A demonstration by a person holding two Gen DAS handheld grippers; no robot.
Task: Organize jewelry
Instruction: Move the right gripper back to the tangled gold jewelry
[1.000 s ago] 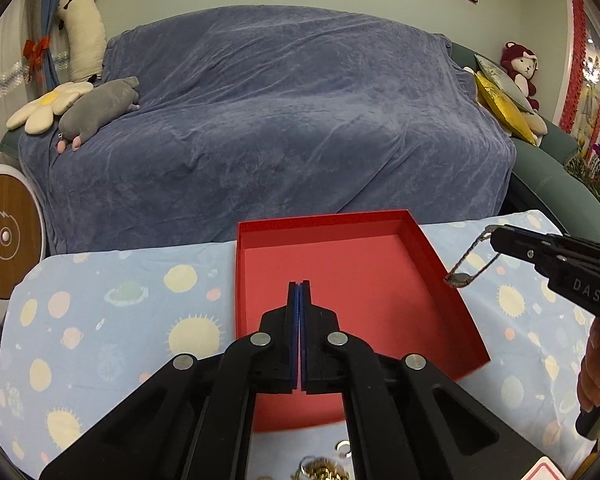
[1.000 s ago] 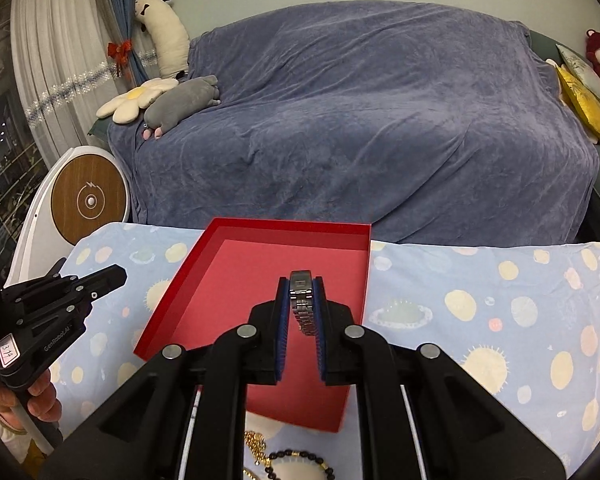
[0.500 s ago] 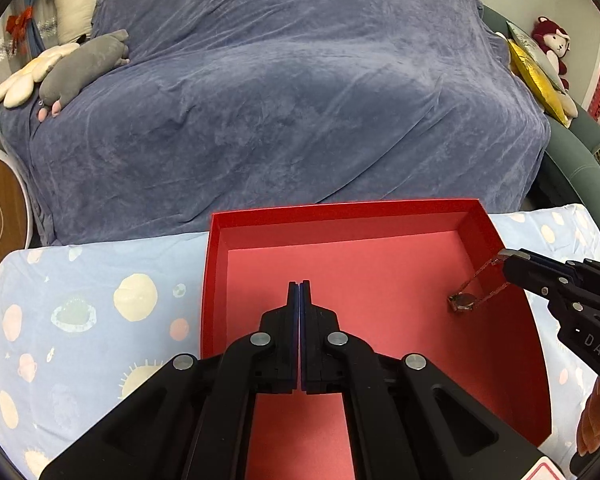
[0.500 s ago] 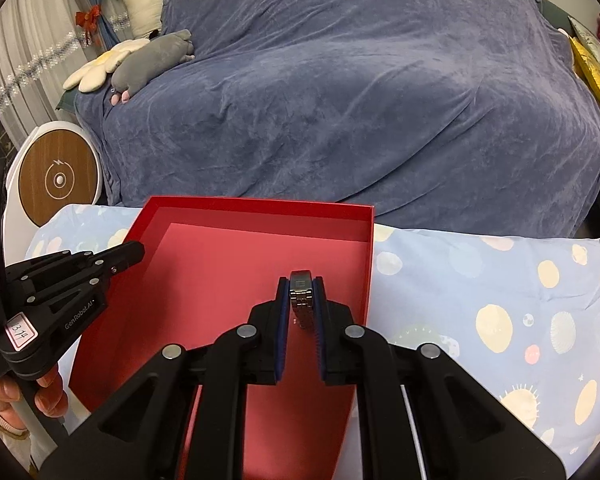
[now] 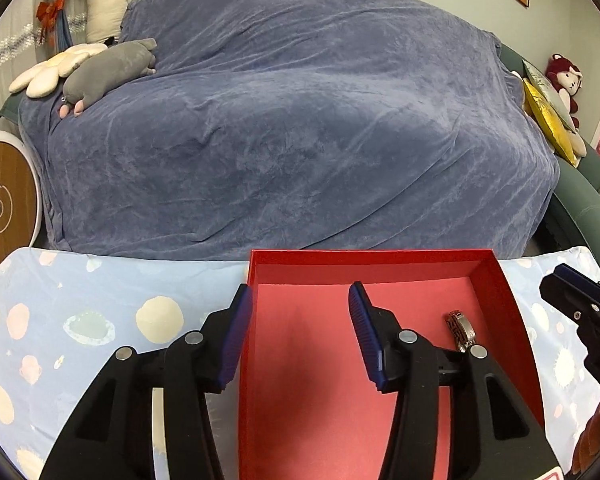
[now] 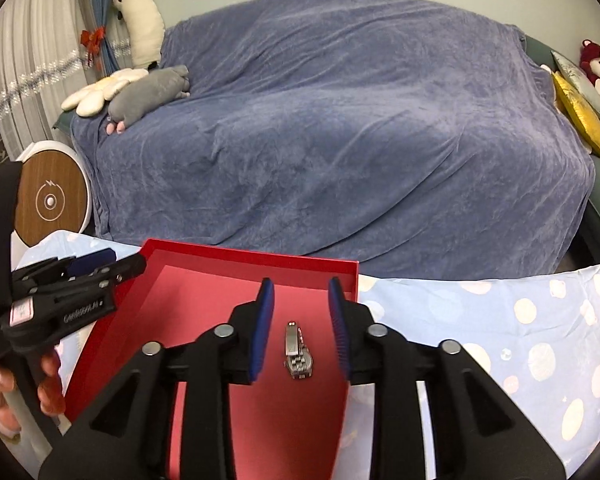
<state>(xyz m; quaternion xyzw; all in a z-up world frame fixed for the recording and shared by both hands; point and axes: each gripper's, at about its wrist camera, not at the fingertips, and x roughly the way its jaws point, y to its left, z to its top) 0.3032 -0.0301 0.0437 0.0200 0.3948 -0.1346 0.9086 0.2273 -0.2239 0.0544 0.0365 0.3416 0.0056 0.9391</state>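
Note:
A silver watch [image 6: 296, 350] lies on the floor of the red box [image 6: 252, 258], free between the fingers of my right gripper [image 6: 300, 284], whose jaws are opening and do not touch it. From the left wrist view, the watch [image 5: 460, 328] sits near the right wall of the red box [image 5: 372, 256]. My left gripper [image 5: 299, 288] hovers over the box's left wall; its jaws are opening with nothing between them. Each gripper shows in the other's view: the left gripper [image 6: 124, 262] at the box's left corner, the right gripper [image 5: 560, 280] at its right side.
The box rests on a light blue tablecloth [image 5: 100, 320] with a planet print. Behind the table stands a sofa under a blue cover [image 5: 300, 120], with plush toys [image 5: 104, 72] on it. A round white and wood device [image 5: 0, 208] stands at the left. A hand [image 6: 4, 392] grips the left tool.
The right gripper's jaws have parted and let go of the watch, which now lies on the box floor. The left gripper's jaws, shut before, have spread apart and shifted to the box's left wall.

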